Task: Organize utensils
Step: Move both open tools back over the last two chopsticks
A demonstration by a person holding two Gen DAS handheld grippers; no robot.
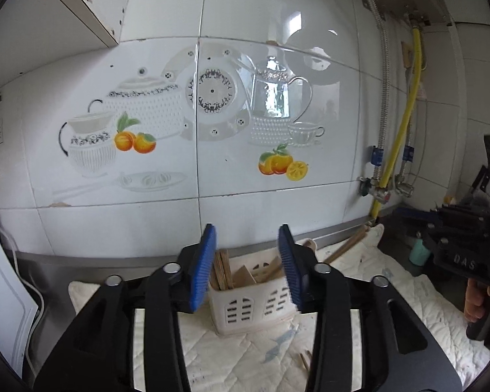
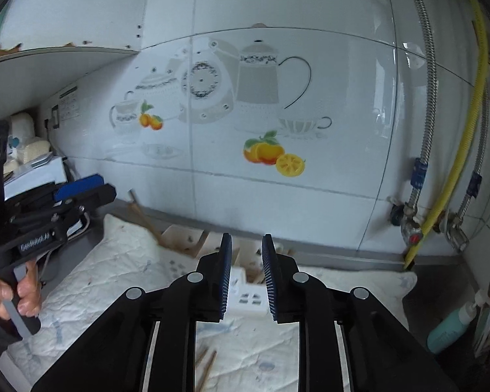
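Observation:
A white slotted basket [image 1: 254, 307] stands on the quilted cloth and holds several flat wooden utensils [image 1: 223, 269]. My left gripper [image 1: 246, 230] hovers just in front of it, blue pads apart, nothing between them. The basket [image 2: 248, 297] is also in the right wrist view, low behind my right gripper [image 2: 247, 238], whose pads stand a narrow gap apart and hold nothing. A long wooden handle [image 1: 344, 246] lies at the cloth's back edge. Loose chopsticks [image 2: 205, 366] lie on the cloth near me. A wooden spatula [image 2: 143, 219] leans by the wall.
A white quilted cloth [image 1: 228, 359] covers the steel counter. The tiled wall is close behind. A yellow hose [image 1: 405, 124] and valves fill the right corner, with a teal bottle [image 2: 450, 326] below. A white appliance [image 1: 3, 294] stands at the left.

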